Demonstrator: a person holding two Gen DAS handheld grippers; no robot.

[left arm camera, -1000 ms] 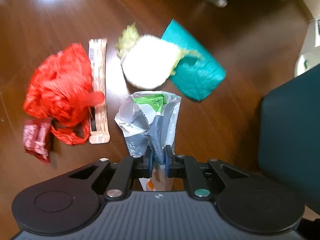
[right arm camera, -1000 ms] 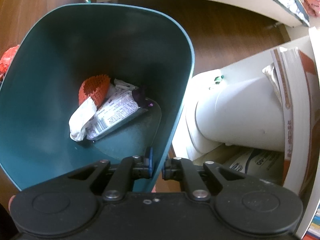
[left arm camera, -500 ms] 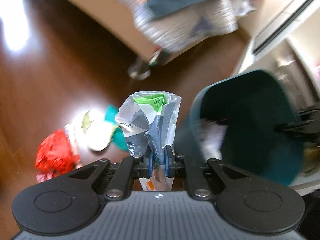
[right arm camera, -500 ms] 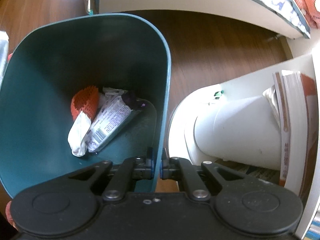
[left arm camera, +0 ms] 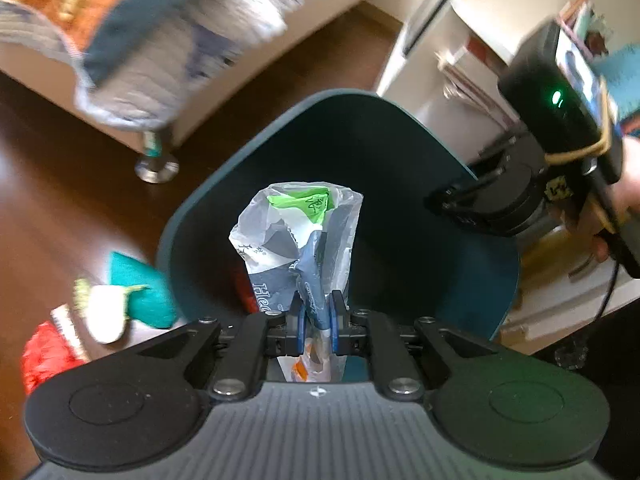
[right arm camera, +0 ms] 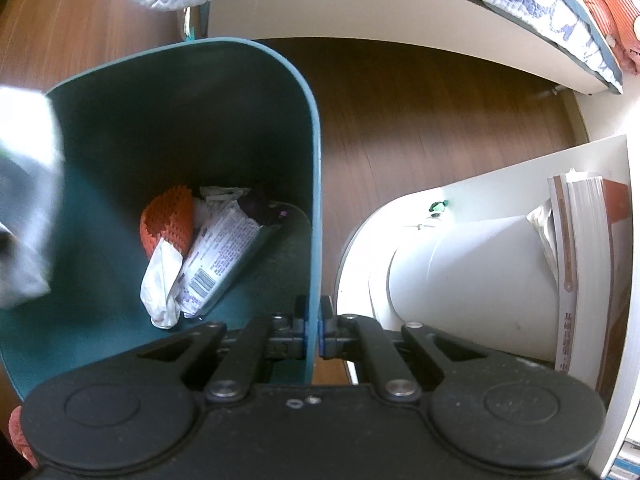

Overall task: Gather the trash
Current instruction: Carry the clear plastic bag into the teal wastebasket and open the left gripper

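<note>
Left claw clamped on crumpled grey-and-green plastic wrapper, held over mouth of tilted dark teal plastic bin; right claw clamped on bin rim; inside bin, orange mesh sleeve and white printed wrapper at bottom.
</note>
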